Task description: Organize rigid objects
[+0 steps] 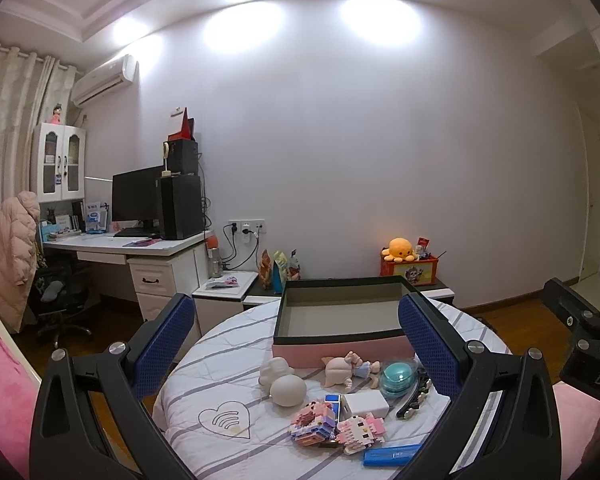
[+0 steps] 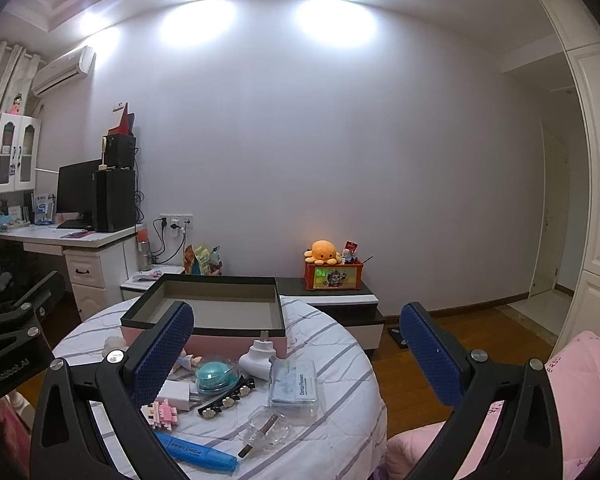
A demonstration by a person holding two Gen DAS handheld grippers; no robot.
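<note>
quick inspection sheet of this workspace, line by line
surface: round table under a white quilted cover with grey stripes.
job's things: open pink box with dark rim, empty; in front of it lie white figurines, a teal round case, a white charger, a black hair clip, block toys, a blue marker, a clear floss box and a clear bottle.
clutter: nothing seen beyond those.
grippers: left gripper and right gripper both open, holding nothing, above the table.
cables: plugs and cords at the wall socket; none on the table.
surroundings: desk with monitor, orange plush on a red box.
</note>
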